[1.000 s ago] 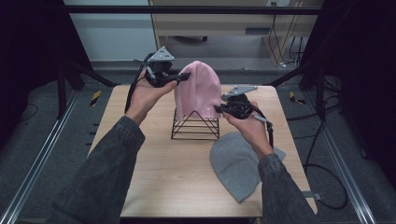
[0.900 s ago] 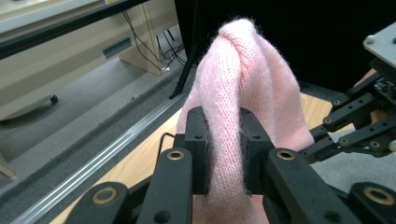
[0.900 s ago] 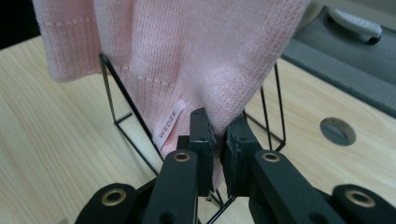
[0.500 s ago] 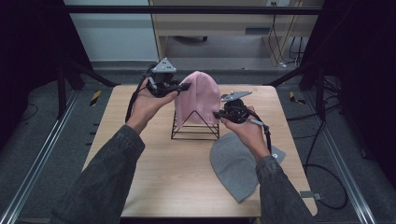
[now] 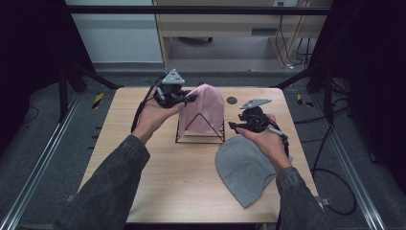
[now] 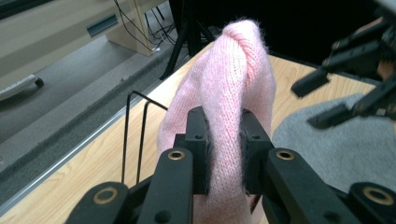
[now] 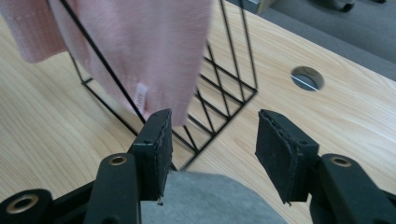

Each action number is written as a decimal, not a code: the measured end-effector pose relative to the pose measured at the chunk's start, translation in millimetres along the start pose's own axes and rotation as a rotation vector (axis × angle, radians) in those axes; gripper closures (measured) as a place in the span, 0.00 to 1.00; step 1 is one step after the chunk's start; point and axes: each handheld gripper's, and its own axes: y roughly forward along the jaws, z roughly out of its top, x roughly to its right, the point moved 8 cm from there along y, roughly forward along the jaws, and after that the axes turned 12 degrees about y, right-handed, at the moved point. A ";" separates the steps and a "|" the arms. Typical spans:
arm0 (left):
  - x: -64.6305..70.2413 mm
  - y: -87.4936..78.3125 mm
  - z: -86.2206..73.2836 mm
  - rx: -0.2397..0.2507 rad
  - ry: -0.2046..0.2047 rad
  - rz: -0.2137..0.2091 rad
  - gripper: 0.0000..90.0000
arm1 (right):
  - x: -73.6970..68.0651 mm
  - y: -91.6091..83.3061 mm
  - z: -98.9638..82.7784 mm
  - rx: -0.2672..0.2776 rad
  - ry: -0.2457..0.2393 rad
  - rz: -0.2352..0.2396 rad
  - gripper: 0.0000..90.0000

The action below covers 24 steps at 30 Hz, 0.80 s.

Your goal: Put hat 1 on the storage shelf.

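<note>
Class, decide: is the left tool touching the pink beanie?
Touching. The left gripper view shows the left tool with both pads pressed into a fold of the pink beanie.

From my station I see a grey beanie (image 5: 244,168) lying flat at the right front of the light wooden tabletop (image 5: 158,177). A round cable hole (image 5: 232,100) sits near the tabletop's far edge (it has a dark cap). Beyond stands a pale desk (image 5: 215,26); cables (image 5: 335,177) trail across the grey floor (image 5: 43,158).
</note>
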 end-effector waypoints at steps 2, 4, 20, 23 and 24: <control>1.8 1.2 -3.8 -0.017 0.005 -0.006 0.85 | 6.4 -3.8 -2.4 -0.003 0.008 -0.010 0.50; 3.5 1.5 -7.8 -0.028 0.007 -0.011 0.85 | 11.3 -6.2 -6.0 -0.005 0.019 -0.020 0.50; 40.7 -63.6 -87.1 -0.049 -0.034 0.052 0.23 | 45.4 3.9 -54.5 -0.126 0.096 -0.069 0.31; 55.2 -75.5 -124.8 -0.086 -0.047 0.043 0.17 | 48.8 12.2 -58.8 -0.156 0.105 -0.064 0.34; 59.6 -78.8 -137.4 -0.099 -0.059 0.042 0.15 | 49.6 15.2 -60.6 -0.170 0.107 -0.064 0.36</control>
